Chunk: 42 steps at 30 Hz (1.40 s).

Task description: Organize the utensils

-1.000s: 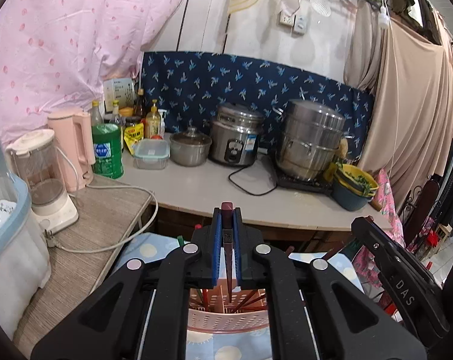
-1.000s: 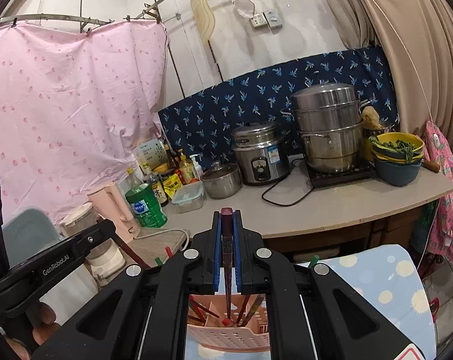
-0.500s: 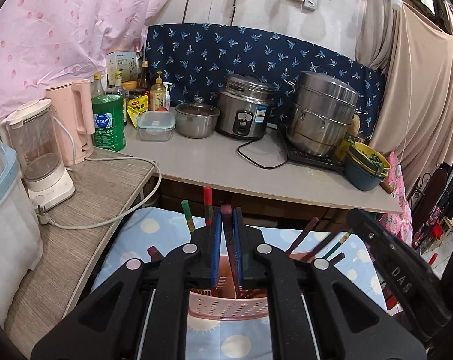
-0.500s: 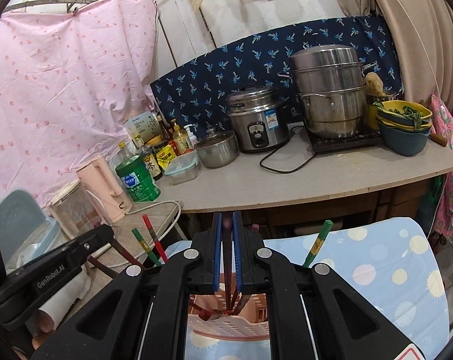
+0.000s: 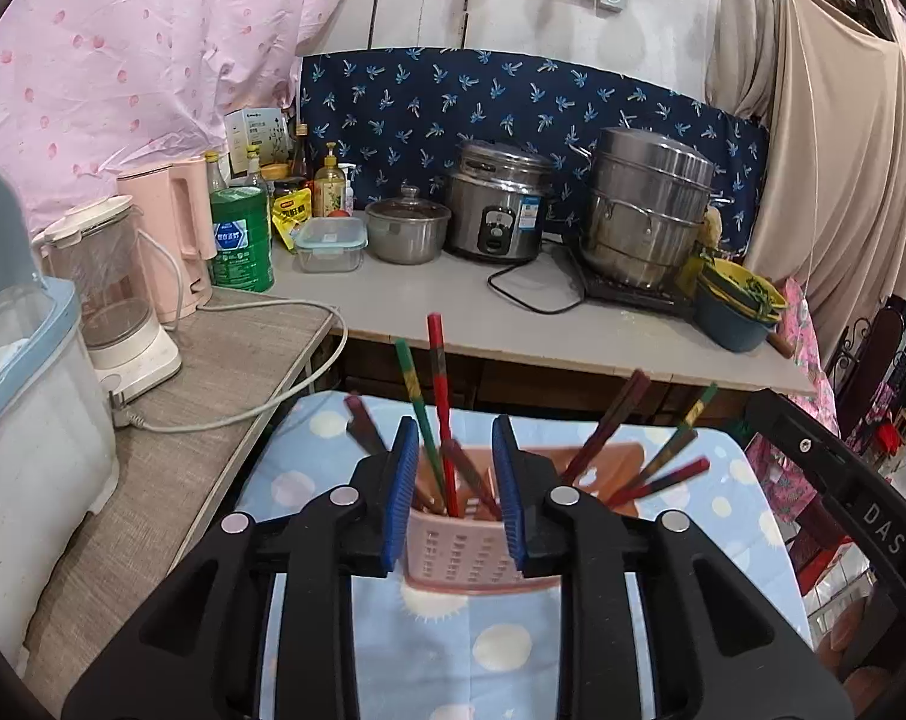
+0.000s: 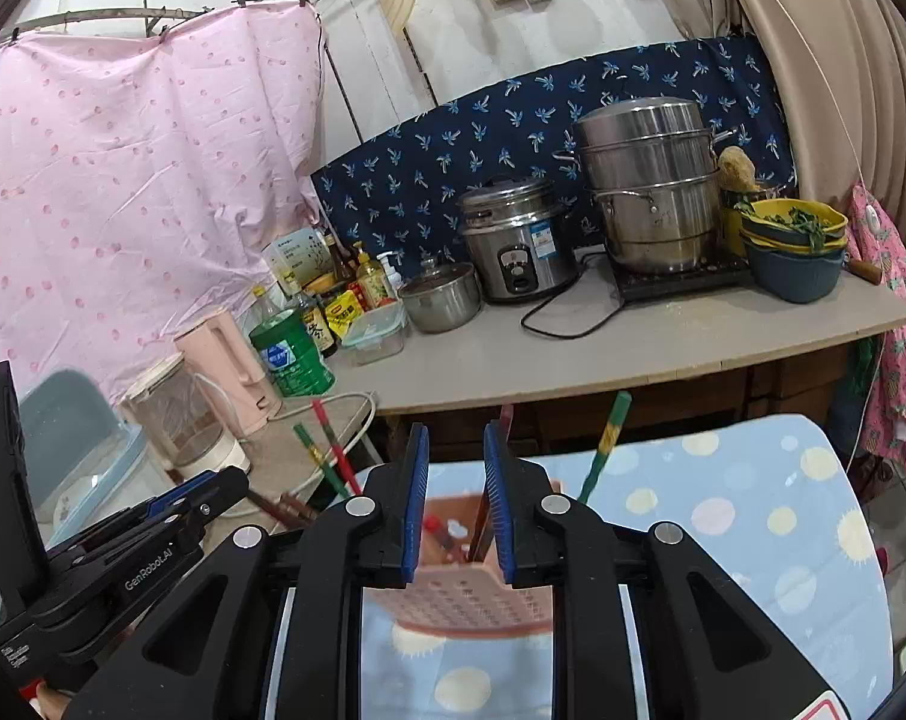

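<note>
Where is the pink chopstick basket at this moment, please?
In both wrist views the basket sits low and central on the dotted blue cloth, just beyond the gripper tips, below the counter.

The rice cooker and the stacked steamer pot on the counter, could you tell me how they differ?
The rice cooker is shorter, a single body with a control panel and sticker on its front; the steamer pot is taller, built of stacked tiers with side handles. The rice cooker stands directly on the counter, the steamer pot on a black cooktop. Both are lidded, shiny metal.
</note>
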Each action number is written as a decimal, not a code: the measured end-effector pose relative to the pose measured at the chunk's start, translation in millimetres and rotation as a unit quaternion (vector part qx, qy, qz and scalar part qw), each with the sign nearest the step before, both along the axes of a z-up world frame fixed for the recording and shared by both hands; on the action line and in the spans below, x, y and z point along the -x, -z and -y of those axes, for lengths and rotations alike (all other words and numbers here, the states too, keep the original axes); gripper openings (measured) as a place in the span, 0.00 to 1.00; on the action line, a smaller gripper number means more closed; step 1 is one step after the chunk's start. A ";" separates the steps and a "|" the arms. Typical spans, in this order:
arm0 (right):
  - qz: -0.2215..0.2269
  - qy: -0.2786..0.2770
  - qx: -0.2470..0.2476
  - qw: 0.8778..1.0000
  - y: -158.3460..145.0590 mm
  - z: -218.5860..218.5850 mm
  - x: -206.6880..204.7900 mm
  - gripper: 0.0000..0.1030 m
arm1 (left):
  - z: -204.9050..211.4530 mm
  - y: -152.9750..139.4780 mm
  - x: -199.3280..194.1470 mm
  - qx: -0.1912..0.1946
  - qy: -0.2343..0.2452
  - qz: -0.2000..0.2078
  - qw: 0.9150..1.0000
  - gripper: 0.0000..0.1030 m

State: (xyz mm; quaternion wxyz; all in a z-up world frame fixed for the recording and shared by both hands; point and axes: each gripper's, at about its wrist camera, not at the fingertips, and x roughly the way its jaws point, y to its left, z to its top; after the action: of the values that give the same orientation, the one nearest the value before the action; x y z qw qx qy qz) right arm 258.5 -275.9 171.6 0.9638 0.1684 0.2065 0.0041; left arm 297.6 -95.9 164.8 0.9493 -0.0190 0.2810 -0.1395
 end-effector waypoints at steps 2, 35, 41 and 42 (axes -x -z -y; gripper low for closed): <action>-0.004 -0.004 -0.003 1.000 4.6 -2.7 10.6 0.19 | -1.7 3.9 9.5 -0.006 -0.001 -0.001 1.000 0.30; -0.055 0.009 0.083 0.995 64.0 -50.6 126.7 0.44 | -21.6 64.9 111.8 -0.065 -0.029 -0.039 0.997 0.50; -0.061 0.015 0.082 0.995 68.6 -52.4 131.5 0.55 | -23.3 71.1 116.0 -0.068 -0.034 -0.043 0.996 0.60; -0.063 0.016 0.081 0.995 69.9 -52.5 131.9 0.56 | -23.1 71.9 116.5 -0.068 -0.035 -0.044 0.996 0.62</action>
State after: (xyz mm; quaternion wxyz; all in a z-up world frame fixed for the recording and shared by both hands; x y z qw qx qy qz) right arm 126.6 -223.3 101.8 0.9594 0.0925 0.2636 -0.0382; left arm 181.2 -72.7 92.8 0.9395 0.0302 0.3304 -0.0859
